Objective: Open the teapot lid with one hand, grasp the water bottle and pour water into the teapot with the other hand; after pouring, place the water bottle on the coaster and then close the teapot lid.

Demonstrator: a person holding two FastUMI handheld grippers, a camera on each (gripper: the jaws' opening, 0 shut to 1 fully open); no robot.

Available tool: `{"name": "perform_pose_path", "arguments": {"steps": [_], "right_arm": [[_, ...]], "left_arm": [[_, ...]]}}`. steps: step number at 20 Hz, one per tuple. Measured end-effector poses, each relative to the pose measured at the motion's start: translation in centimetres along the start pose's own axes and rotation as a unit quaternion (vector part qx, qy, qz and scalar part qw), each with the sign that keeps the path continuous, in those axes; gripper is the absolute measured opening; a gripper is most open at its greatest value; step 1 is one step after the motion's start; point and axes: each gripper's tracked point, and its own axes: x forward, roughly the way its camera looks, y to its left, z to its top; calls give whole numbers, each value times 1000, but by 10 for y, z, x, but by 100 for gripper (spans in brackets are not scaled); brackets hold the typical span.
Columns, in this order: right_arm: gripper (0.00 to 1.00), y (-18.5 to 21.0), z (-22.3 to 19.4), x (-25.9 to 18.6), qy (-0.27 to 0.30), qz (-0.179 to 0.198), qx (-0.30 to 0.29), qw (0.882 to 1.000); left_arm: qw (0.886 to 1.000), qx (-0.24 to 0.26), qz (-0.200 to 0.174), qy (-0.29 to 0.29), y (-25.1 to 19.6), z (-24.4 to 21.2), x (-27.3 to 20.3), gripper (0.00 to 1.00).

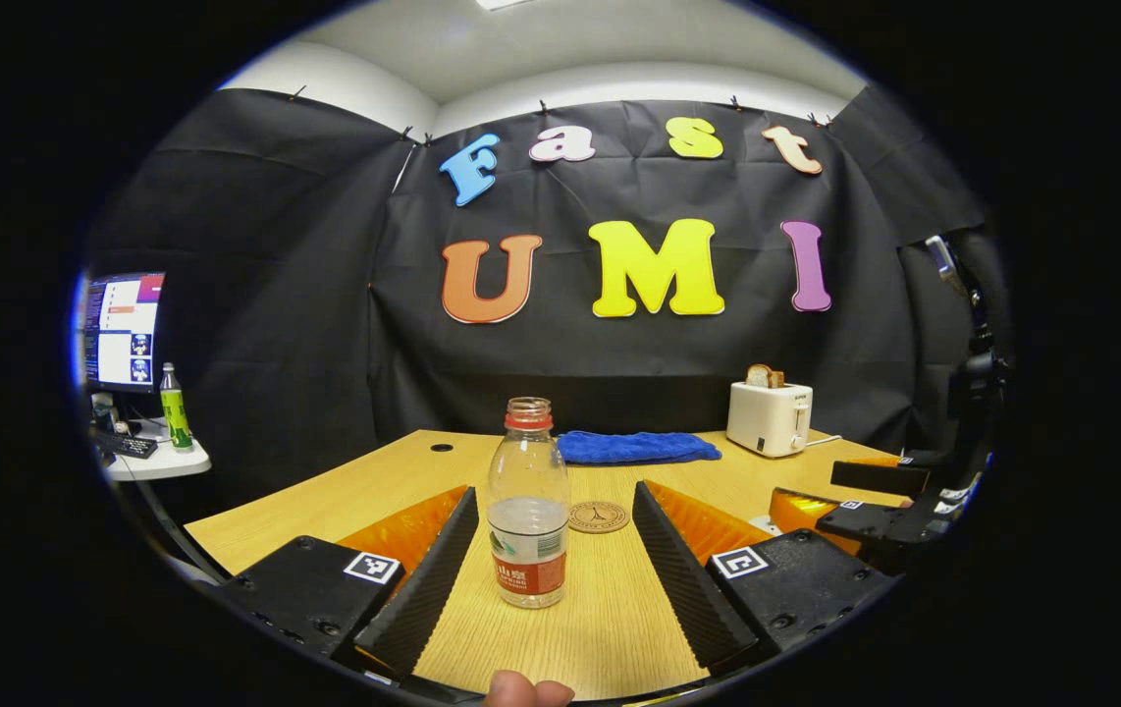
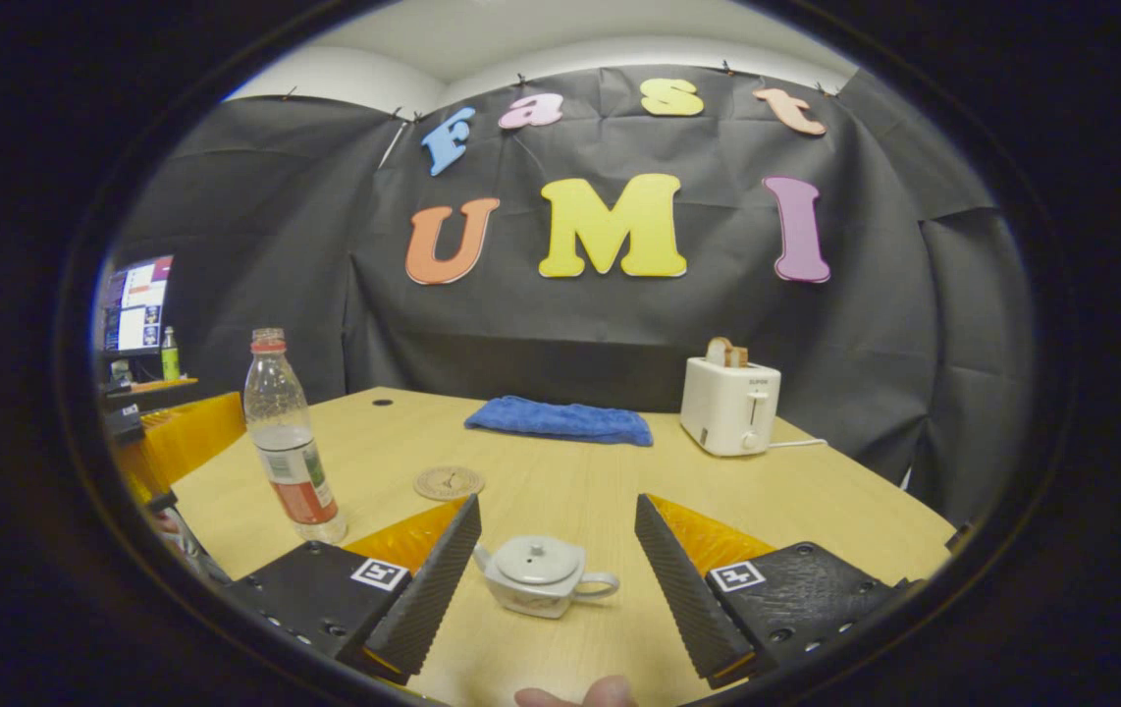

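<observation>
A clear water bottle (image 1: 527,506) with a red label and no cap stands upright on the table, partly filled. It sits between the fingers of my open left gripper (image 1: 554,516), untouched by them. Behind it lies a round coaster (image 1: 598,516). In the right gripper view a small white teapot (image 2: 539,576) with its lid (image 2: 537,560) on rests between the fingers of my open right gripper (image 2: 558,525), free of both. The bottle (image 2: 290,452) and coaster (image 2: 449,482) stand to its left there. The right gripper (image 1: 889,501) appears at the right edge of the left gripper view.
A blue cloth (image 1: 637,448) lies at the back of the wooden table (image 1: 345,496). A white toaster (image 1: 770,416) with bread stands at the back right. A side desk with a monitor (image 1: 121,332) and a green bottle (image 1: 174,409) is off to the left.
</observation>
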Motion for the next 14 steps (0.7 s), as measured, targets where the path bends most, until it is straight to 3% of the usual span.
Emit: {"name": "perform_pose_path", "arguments": {"steps": [9, 11, 14], "right_arm": [[94, 13, -26, 42, 28, 8, -5, 1000], [79, 15, -30, 47, 35, 8, -5, 999], [46, 17, -33, 50, 41, 11, -2, 999]], "left_arm": [[1000, -5, 16, 6, 20, -5, 0, 99], [1000, -5, 17, 7, 23, -6, 0, 99], [1000, -7, 17, 9, 24, -7, 4, 99]]}}
